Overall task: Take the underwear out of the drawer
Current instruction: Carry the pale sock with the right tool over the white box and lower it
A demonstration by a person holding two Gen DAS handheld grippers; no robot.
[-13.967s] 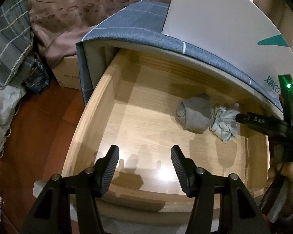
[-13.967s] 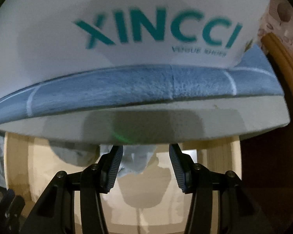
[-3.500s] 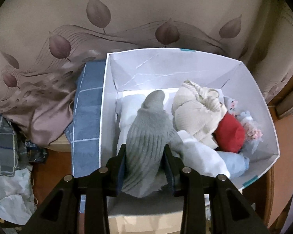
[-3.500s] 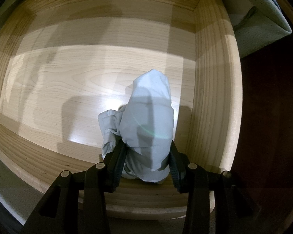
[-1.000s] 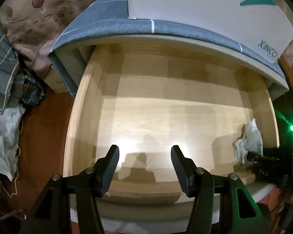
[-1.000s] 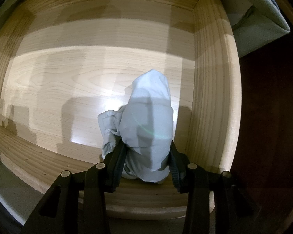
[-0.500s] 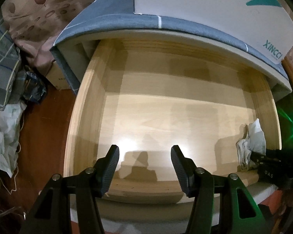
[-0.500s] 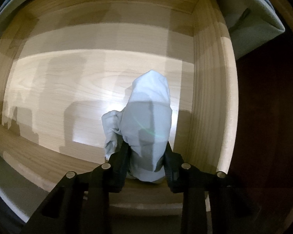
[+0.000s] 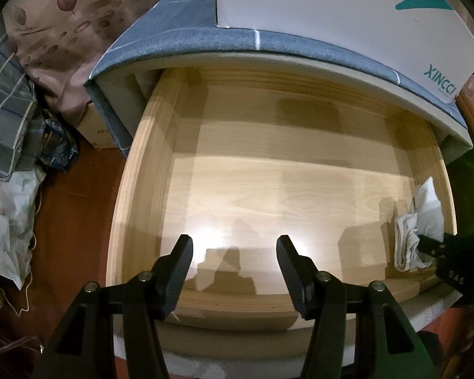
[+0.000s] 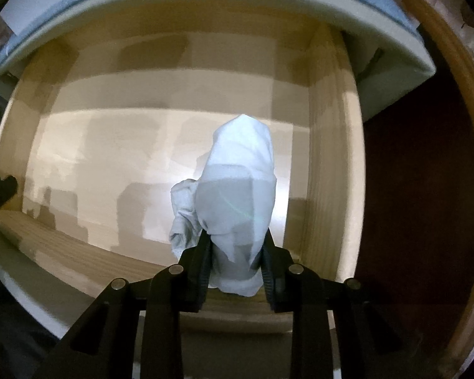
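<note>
Right claw (image 10: 235, 254) has just been closing and now pinches a pale bundle of underwear (image 10: 237, 195) between both pads, at the near right corner of the open wooden drawer (image 9: 148, 164), close to the right wall. Left claw (image 9: 233, 263) hangs wide with nothing between its fingers, above the drawer's front edge. Remainder of the drawer floor shows bare wood. A white box (image 9: 331, 6) sits on the blue cover (image 9: 180, 31) above the drawer.

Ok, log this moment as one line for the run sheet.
right gripper: closing, clamped on pale underwear, lifting | left gripper: open, nothing held, over drawer | drawer: nothing else inside
</note>
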